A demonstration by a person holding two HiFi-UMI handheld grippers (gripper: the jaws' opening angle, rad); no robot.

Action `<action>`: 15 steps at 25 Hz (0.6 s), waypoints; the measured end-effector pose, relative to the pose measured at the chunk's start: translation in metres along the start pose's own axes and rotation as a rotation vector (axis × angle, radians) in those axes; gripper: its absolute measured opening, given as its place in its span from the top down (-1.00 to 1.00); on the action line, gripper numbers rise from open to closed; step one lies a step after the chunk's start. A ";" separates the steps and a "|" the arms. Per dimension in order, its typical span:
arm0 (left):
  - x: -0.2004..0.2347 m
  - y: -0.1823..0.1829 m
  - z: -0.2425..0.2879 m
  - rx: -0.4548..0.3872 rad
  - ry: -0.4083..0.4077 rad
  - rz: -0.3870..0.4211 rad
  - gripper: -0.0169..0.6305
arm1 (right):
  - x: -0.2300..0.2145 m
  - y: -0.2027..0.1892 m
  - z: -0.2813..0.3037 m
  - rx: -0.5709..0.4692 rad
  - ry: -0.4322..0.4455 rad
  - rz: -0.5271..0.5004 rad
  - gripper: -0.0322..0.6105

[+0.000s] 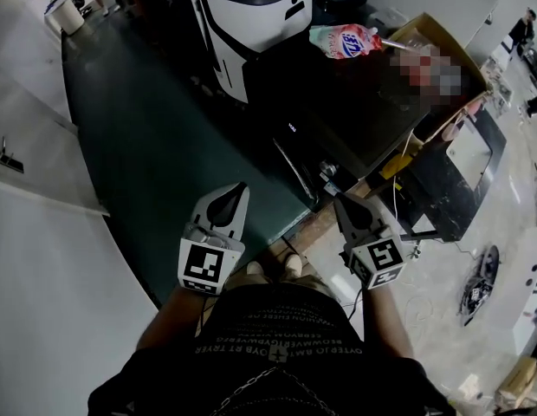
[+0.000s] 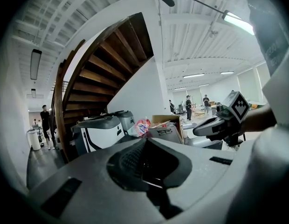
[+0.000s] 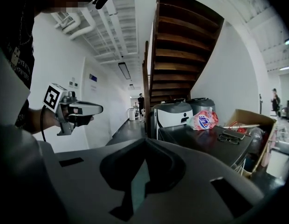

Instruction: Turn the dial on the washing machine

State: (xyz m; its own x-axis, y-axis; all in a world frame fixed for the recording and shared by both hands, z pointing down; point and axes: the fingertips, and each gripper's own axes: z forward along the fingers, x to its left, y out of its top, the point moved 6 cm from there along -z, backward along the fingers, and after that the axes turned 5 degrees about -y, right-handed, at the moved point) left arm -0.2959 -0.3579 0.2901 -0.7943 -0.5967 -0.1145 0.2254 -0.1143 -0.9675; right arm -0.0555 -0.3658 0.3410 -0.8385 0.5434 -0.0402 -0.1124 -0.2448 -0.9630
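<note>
The dial, as best I can make it out, is the small shiny knob on the front panel of the dark washing machine, low on its near face and just ahead of the right gripper. It looks a rigid, smooth little thing, probably stiff with clicks, so I'd pinch it across its rim and twist. Both the right gripper and the left gripper are clenched on nothing (they'd need opening first); a pink detergent bag lies on the machine's top, beside a cardboard box.

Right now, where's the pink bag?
Head view, top centre: the pink bag lies on the dark top, between the white appliance and the cardboard box.
</note>
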 end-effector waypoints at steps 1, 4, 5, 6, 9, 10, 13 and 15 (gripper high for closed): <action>0.003 -0.001 -0.002 -0.003 -0.011 0.002 0.93 | 0.001 0.000 0.001 0.004 -0.019 -0.007 0.91; 0.011 -0.004 -0.006 -0.015 -0.050 0.014 0.92 | 0.002 -0.004 0.007 0.025 -0.084 -0.031 0.91; 0.013 -0.006 -0.007 -0.016 -0.062 0.013 0.93 | 0.002 -0.006 0.009 0.033 -0.106 -0.036 0.91; 0.016 -0.009 -0.008 -0.015 -0.073 0.010 0.93 | 0.002 -0.009 0.011 0.042 -0.127 -0.039 0.91; 0.023 -0.019 -0.016 -0.018 -0.106 0.003 0.93 | 0.006 -0.020 0.017 0.067 -0.178 -0.037 0.91; 0.025 -0.023 -0.019 -0.017 -0.116 0.001 0.93 | 0.008 -0.022 0.020 0.074 -0.190 -0.031 0.91; 0.029 -0.034 -0.024 -0.006 -0.148 -0.001 0.93 | 0.014 -0.029 0.025 0.082 -0.214 0.002 0.91; 0.030 -0.040 -0.027 -0.002 -0.163 -0.007 0.93 | 0.019 -0.036 0.026 0.095 -0.223 0.018 0.91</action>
State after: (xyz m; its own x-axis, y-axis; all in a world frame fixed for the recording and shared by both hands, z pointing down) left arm -0.3440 -0.3493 0.3190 -0.6936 -0.7170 -0.0697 0.2188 -0.1175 -0.9687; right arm -0.0815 -0.3676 0.3814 -0.9367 0.3500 0.0123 -0.1366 -0.3329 -0.9330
